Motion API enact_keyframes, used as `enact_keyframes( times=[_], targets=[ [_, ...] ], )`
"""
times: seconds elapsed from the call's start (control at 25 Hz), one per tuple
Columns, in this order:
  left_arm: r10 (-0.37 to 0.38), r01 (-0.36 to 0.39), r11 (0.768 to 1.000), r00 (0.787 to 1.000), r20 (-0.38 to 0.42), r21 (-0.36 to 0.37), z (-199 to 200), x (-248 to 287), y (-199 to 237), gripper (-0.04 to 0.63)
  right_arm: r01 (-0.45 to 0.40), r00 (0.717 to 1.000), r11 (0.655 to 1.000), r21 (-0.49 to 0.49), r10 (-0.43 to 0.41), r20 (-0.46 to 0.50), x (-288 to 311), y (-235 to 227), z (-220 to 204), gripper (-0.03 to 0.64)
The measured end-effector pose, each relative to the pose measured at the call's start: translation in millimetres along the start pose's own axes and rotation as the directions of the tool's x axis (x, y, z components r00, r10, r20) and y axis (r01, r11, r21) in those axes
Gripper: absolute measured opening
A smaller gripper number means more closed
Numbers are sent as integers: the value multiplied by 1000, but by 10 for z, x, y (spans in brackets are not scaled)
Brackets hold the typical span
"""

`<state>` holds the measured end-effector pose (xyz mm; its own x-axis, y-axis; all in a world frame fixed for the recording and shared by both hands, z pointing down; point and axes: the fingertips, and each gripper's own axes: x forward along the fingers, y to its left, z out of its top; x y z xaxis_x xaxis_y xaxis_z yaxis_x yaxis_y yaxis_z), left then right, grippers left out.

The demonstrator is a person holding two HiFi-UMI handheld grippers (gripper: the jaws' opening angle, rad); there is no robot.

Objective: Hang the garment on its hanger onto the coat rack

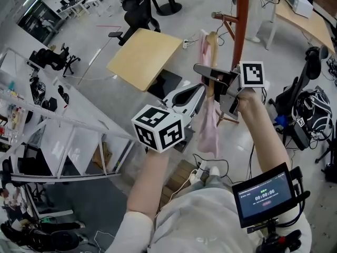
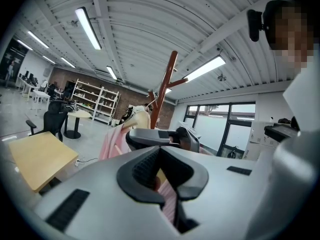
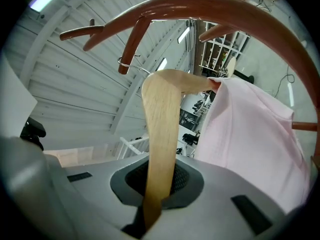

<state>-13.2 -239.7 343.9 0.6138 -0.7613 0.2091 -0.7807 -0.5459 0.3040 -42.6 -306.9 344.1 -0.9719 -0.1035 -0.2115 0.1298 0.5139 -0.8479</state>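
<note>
A pink garment [image 1: 208, 123] hangs from a wooden hanger [image 1: 212, 42] close in front of the red-brown coat rack [image 1: 241, 20]. My right gripper [image 1: 210, 78] is shut on the hanger's wooden arm [image 3: 160, 134]. In the right gripper view the hanger's wire hook [image 3: 129, 64] sits at the tip of a rack peg [image 3: 134, 36]; whether it rests on the peg is unclear. The garment [image 3: 255, 134] drapes to the right. My left gripper [image 1: 197, 96] is lower and shut on the pink cloth [image 2: 170, 204], with a bit of wood showing between its jaws.
A tilted wooden table [image 1: 145, 57] and a black office chair [image 1: 138, 15] stand behind the rack. A desk [image 1: 308, 20] and a backpack [image 1: 310, 107] are at the right, and white shelving [image 1: 52, 130] is at the left. More rack pegs [image 3: 80, 32] arch overhead.
</note>
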Motion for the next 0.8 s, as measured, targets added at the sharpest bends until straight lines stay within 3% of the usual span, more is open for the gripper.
enact_keyframes(
  times=[0.6,0.8],
  targets=[
    [-42,41,999,998,-39,-32,-194,214,-12,6,155,984,988,-17,-153,90,-383,-406,201,20],
    [-66,64,997,997,-50,-41,-265,306,-59,6,171,981,984,-39,-167,97,-494,-459,245,20]
  ],
)
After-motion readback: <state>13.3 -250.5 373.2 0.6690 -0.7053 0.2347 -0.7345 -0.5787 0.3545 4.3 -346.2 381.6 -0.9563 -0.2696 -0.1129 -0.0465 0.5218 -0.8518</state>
